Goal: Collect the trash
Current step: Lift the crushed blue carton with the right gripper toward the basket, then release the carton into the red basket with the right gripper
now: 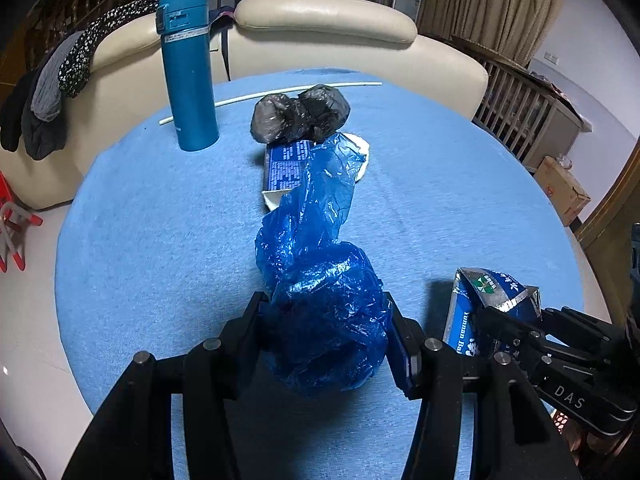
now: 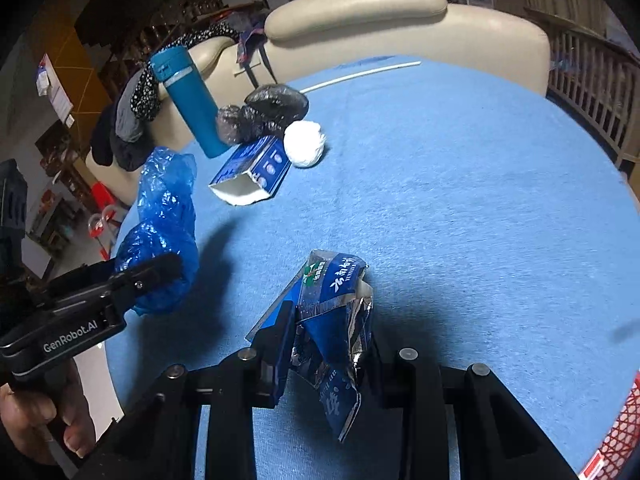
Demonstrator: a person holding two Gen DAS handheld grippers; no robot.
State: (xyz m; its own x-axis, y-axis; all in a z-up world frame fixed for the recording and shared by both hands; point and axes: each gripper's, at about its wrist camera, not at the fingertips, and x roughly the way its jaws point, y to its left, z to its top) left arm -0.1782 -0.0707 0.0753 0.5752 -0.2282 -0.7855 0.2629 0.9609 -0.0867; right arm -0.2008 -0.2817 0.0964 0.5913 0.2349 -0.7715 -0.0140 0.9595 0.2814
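Observation:
My left gripper (image 1: pixel 326 320) is shut on a crumpled blue plastic bag (image 1: pixel 320 280), held above the blue tablecloth (image 1: pixel 160 220); the bag's tail hangs forward. From the right wrist view the same blue bag (image 2: pixel 164 216) shows at the left in that gripper (image 2: pixel 160 276). My right gripper (image 2: pixel 330 332) is shut on a crushed blue foil-lined carton (image 2: pixel 332 312), also seen as the carton (image 1: pixel 480 304) at the lower right of the left view. On the table lie a black plastic bag (image 1: pixel 300 114), an open blue box (image 2: pixel 252 172) and a white paper ball (image 2: pixel 305 145).
A teal flask (image 1: pixel 188 72) stands upright at the back left of the round table. A white straw (image 1: pixel 280 94) lies along the far edge. A cream sofa (image 1: pixel 320 28) with clothes draped on it is behind. A red mesh basket (image 2: pixel 620 432) shows at the lower right.

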